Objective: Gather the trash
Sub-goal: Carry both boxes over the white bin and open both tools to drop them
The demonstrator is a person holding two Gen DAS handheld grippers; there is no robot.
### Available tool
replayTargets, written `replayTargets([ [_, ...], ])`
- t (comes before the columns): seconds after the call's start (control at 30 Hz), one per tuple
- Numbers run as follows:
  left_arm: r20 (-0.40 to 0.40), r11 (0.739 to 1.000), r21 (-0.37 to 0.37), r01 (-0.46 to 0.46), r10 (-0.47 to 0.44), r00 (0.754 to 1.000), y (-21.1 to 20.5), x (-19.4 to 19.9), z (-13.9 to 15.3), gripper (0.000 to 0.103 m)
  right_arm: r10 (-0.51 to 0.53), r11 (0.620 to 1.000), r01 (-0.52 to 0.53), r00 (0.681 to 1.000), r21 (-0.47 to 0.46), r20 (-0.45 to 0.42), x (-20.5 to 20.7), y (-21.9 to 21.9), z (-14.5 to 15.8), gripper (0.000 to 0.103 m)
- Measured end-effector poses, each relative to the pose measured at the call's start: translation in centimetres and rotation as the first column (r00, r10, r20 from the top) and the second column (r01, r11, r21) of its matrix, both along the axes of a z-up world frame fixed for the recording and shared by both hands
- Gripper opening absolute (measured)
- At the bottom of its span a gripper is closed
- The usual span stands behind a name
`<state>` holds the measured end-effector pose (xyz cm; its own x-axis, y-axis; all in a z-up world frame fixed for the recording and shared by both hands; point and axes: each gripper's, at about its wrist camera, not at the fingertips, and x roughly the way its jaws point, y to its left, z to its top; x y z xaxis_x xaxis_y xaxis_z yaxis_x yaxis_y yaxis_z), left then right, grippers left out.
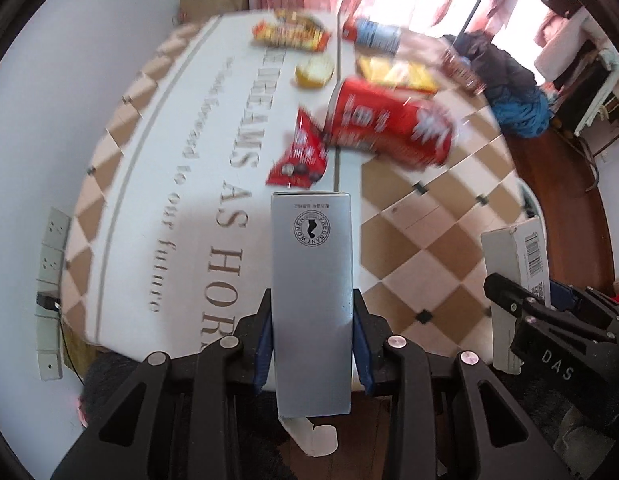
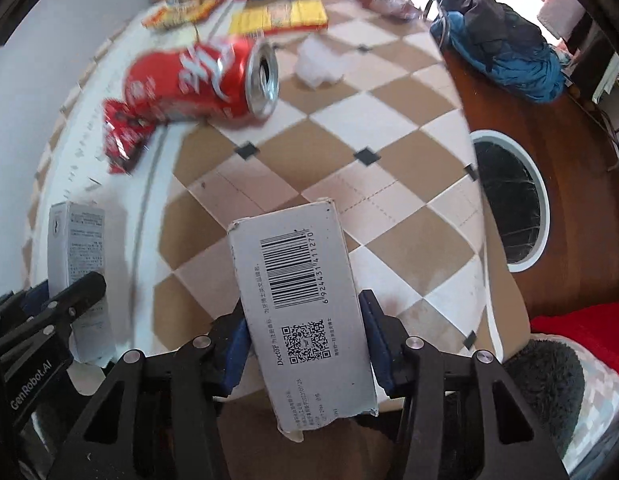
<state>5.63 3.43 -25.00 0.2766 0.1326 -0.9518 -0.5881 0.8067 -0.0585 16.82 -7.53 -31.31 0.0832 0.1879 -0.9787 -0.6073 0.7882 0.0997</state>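
Left wrist view
- Left gripper [image 1: 312,344]: its blue pads press on both long sides of a grey carton [image 1: 312,300], pinching it; the carton points away from the camera, a round stamp near its far end, an open flap at the near end.
- Table [image 1: 157,200]: white cloth with grey lettering on the left, brown-and-white chequered pattern on the right.
- Red can [image 1: 389,126]: lies on its side beyond the grey carton, blurred.
- Red wrapper [image 1: 299,156]: lies on the cloth, touching the can's left end.
- Far litter: a yellow packet [image 1: 397,74], a round yellowish piece [image 1: 314,72], a red-and-yellow wrapper [image 1: 291,34] and a blue-and-white pack [image 1: 375,34], all near the far edge.
- Right gripper [image 1: 521,312]: at the right edge, with a white box [image 1: 513,264] between its fingers.

Right wrist view
- Right gripper [image 2: 305,340]: both pads press on the sides of the white box [image 2: 305,312], barcode and QR code facing the camera, the box slightly tilted.
- Left gripper [image 2: 65,304]: at the left edge, holding the grey carton [image 2: 79,256].
- Red can [image 2: 201,84]: on its side, open top towards the right, the red wrapper [image 2: 123,136] against its left end.
- White wad [image 2: 319,62]: on the chequered part, right of the can.
- Bin [image 2: 543,208]: white-rimmed round opening with a dark liner, on the brown floor just beside the table's right edge.
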Motion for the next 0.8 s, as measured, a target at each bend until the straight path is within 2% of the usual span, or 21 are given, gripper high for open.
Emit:
replayTargets([
  [0.23, 0.150, 0.995, 0.090, 0.030, -0.043, 0.988, -2.6, -0.6, 7.7, 0.030, -0.041, 0.990, 0.028, 0.995, 0.136, 0.089, 0.1, -3.0, 7.5, 0.053],
  [0.4, 0.255, 0.988, 0.132, 0.079, -0.111, 0.961, -5.1, 0.3, 13.4, 0.030, -0.089, 0.965, 0.051, 0.986, 0.257, 0.139, 0.5, -6.0, 13.5, 0.053],
  [0.5, 0.302, 0.982, 0.147, 0.121, -0.161, 0.940, -6.7, 2.3, 16.1, 0.030, -0.131, 0.941, 0.074, 0.979, 0.329, 0.155, 1.5, -8.1, 17.3, 0.053],
  [0.63, 0.331, 0.970, 0.144, 0.194, -0.232, 0.915, -8.8, 6.7, 17.7, 0.030, -0.193, 0.910, 0.105, 0.963, 0.400, 0.187, 3.7, -11.6, 21.8, 0.053],
  [0.8, 0.328, 0.949, 0.071, 0.306, -0.312, 0.892, -12.1, 15.4, 15.8, 0.030, -0.280, 0.888, 0.174, 0.938, 0.426, 0.202, 8.4, -16.8, 23.8, 0.053],
])
